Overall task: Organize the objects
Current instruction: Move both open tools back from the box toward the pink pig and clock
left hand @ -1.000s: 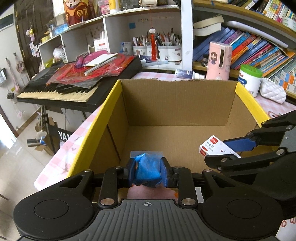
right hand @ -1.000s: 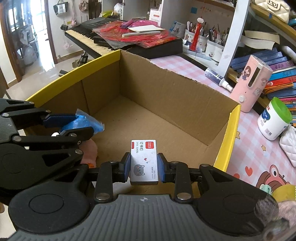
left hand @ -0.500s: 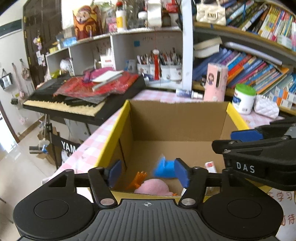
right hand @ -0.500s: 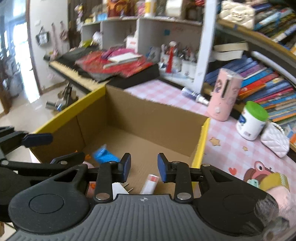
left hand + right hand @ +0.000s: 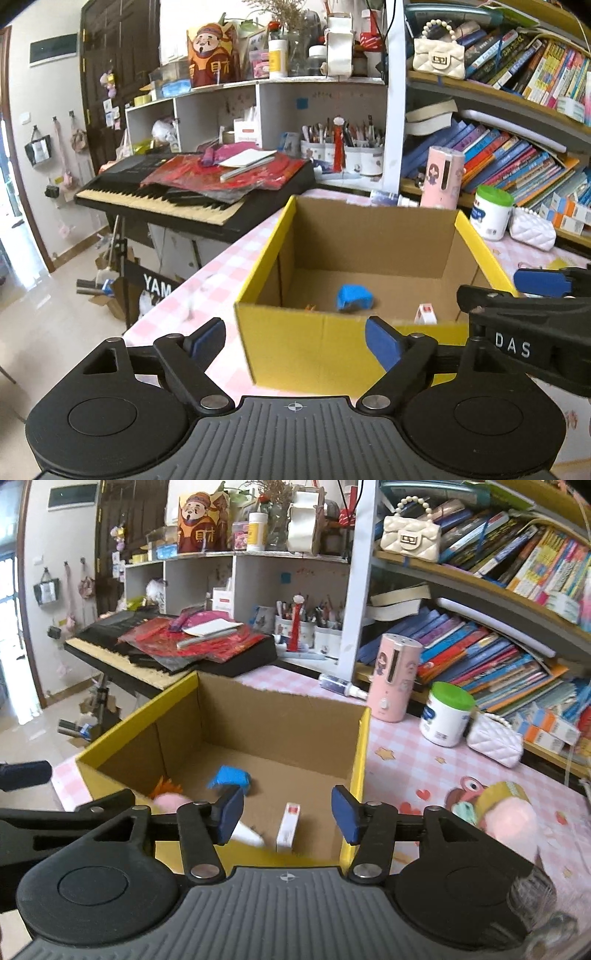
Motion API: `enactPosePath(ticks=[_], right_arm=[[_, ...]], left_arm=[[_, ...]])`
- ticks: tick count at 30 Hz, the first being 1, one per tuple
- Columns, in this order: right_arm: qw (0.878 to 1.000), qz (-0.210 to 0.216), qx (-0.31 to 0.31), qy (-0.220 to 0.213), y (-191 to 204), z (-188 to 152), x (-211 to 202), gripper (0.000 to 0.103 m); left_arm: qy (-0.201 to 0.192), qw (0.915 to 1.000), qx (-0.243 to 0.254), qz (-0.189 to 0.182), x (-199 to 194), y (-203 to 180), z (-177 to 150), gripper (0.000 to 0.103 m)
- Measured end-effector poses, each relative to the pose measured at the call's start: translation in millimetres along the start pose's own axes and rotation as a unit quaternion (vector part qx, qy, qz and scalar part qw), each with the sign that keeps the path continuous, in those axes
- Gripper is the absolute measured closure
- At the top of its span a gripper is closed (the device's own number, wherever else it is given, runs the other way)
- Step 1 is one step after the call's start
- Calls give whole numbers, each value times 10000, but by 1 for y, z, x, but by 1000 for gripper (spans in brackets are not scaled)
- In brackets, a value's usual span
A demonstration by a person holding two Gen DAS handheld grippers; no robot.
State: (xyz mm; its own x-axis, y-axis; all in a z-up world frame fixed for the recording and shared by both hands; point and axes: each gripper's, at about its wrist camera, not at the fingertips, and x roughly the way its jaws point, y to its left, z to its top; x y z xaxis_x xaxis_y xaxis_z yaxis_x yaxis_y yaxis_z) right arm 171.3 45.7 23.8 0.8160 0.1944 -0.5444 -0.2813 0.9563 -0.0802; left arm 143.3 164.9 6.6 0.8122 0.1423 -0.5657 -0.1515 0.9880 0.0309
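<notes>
An open cardboard box with yellow rims (image 5: 332, 347) (image 5: 364, 738) stands on the pink checked table. Inside lie a blue crumpled packet (image 5: 354, 297) (image 5: 231, 778), a small white and red staple box (image 5: 425, 314) (image 5: 289, 825), a pink toy with orange bits (image 5: 166, 798) and a white object (image 5: 245, 836). My left gripper (image 5: 295, 341) is open and empty, in front of the box's near wall. My right gripper (image 5: 287, 814) is open and empty, above the box's near right corner. The right gripper also shows at the right of the left wrist view (image 5: 532, 295).
A keyboard (image 5: 192, 192) piled with red papers stands to the left. Behind the box are a pink cylinder (image 5: 397, 677), a green-lidded jar (image 5: 447, 714), a white quilted purse (image 5: 495, 740) and a small bottle (image 5: 340, 685). A cartoon toy (image 5: 495, 808) lies on the table to the right. Bookshelves fill the back.
Both grippers opened and let go: the blue packet and the staple box dropped into the box. Both grippers then pulled back and up out of the box.
</notes>
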Motion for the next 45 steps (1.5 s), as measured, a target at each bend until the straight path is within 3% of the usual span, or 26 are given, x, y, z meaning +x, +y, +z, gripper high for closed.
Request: enactPosePath(ticks=[5, 26, 34, 45], right_arm=[[9997, -236, -45, 26, 16, -18, -17, 40], [9964, -518, 389, 549, 68, -104, -101, 31], [9935, -760, 497, 684, 60, -123, -119, 29], [9843, -1297, 888, 803, 15, -140, -132, 28]], left_arm=[[14, 10000, -51, 29, -17, 12, -17, 18], [424, 9984, 350, -118, -89, 44, -94, 18], [551, 9966, 471, -389, -96, 33, -106, 18], [569, 9899, 901, -939, -91, -17, -105, 18]])
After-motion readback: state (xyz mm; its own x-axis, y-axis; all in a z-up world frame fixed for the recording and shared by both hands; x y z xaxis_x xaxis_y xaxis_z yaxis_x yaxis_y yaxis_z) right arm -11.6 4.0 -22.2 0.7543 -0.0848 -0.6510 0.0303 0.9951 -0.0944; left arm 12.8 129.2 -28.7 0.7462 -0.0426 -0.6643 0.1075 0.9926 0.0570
